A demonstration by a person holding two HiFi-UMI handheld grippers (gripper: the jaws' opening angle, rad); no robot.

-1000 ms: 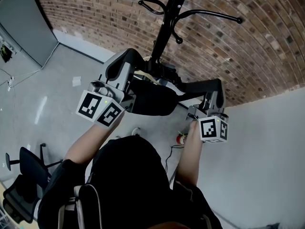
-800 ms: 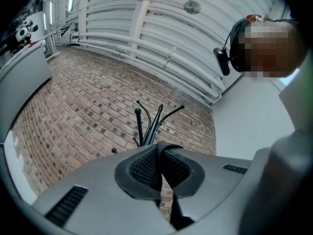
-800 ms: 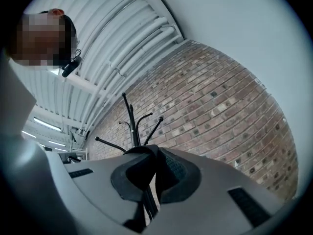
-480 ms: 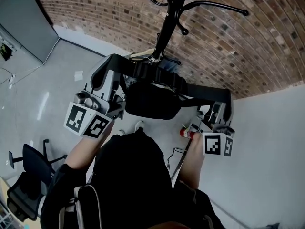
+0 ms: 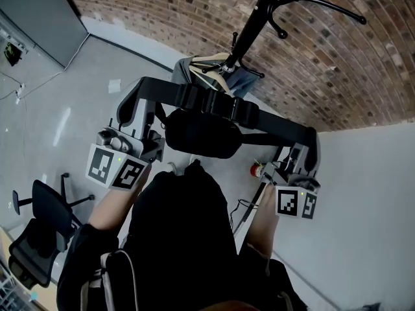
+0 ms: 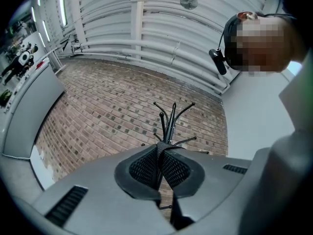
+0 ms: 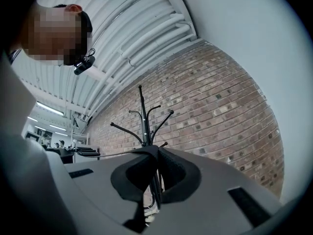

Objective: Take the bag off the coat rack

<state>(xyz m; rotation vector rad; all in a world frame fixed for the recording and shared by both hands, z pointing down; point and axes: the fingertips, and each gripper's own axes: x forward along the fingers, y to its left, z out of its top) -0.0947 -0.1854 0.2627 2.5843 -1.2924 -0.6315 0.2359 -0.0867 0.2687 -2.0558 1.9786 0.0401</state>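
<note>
- The black bag hangs in the air in front of the person. It is slung by its strap between the two tongs, and in the head view it is apart from the hooks of the coat rack.
- The bag looks closed, and nothing shows what is inside it.
- The left tongs are pinched fully together on the strap. The left gripper view shows the woven band squeezed between the pads.
- The right tongs are likewise closed on the strap's other end. In the right gripper view the pads meet, with the band edge-on between them.
- Between the two grips the strap runs taut and nearly level, sloping a little down to the right, and the pouch sags beneath its middle.
- The coat rack stands beyond the bag against the brick wall. Its pole rises behind the strap. Both gripper views show its bare hooks straight ahead.
- A bundle of cloth lies at the foot of the rack.
- The grey floor opens wide on the left.
- An office chair stands at the lower left, well apart from the bag.
- A white wall closes in on the right side, near the right tongs.
- A small red-and-white object sits on the floor just beside the right tongs in the head view.
</note>
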